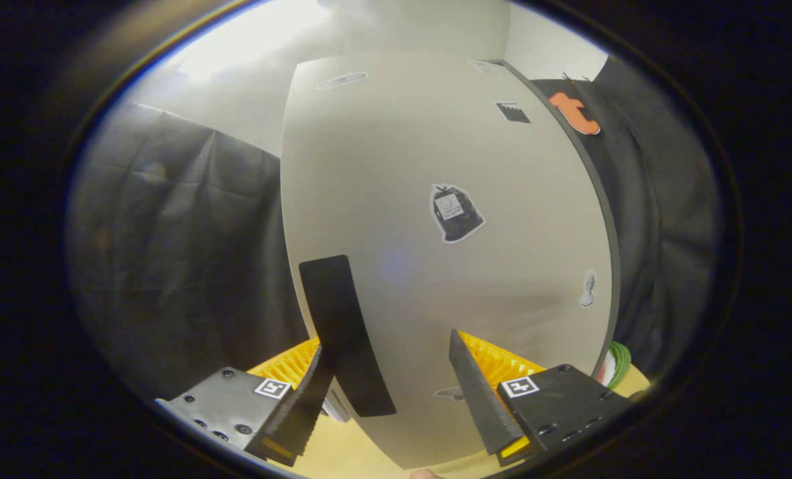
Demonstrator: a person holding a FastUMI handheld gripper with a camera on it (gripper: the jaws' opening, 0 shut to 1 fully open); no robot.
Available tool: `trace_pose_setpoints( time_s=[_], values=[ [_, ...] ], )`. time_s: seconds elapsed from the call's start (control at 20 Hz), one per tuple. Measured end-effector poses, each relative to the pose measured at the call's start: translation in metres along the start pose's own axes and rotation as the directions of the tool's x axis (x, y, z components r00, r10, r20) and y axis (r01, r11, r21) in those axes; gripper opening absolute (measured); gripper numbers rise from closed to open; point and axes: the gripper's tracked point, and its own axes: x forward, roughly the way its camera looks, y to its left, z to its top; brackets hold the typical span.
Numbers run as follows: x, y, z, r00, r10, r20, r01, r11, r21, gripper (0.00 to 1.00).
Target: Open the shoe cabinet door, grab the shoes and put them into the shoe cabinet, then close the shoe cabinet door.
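1. Black cloth hangs as the booth's backdrop on both sides, with a pale wall above it; below, a yellowish desk point(362, 452) carries the scene.
2. Close ahead of the hand-held gripper point(396, 392) stands the shoe cabinet door point(396, 173), a tall pale panel with a dark edge on its far side.
3. A dark handle strip point(346, 332) runs down the door near its near edge, lying just inside the left finger.
4. The hand-held gripper's fingers stand wide apart, holding nothing; the left one sits at the door's edge beside the handle strip, the right one in front of the panel.
5. I judge the door stiff, flat and fairly light, swinging on hinges; its face looks smooth and likely slippery, so the handle strip or the panel's edge is the place to take hold.
6. Several stickers point(455, 213) sit on the door; their print is too small to read.
7. No shoes can be made out here; a green-and-white object point(616, 362) peeks out beyond the door's lower far corner, and I cannot tell what it is.
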Motion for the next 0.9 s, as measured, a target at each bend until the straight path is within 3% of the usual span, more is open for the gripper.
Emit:
trace_pose_setpoints(
  time_s=[0.2, 0.9],
  values=[
    [0.023, 0.005, -0.002, 1.000, 0.005, 0.003, -0.005, 1.000, -0.001, 0.99],
    [0.068, 0.003, -0.009, 0.989, -0.124, 0.082, 0.129, 0.990, -0.060, 1.00]
  ],
)
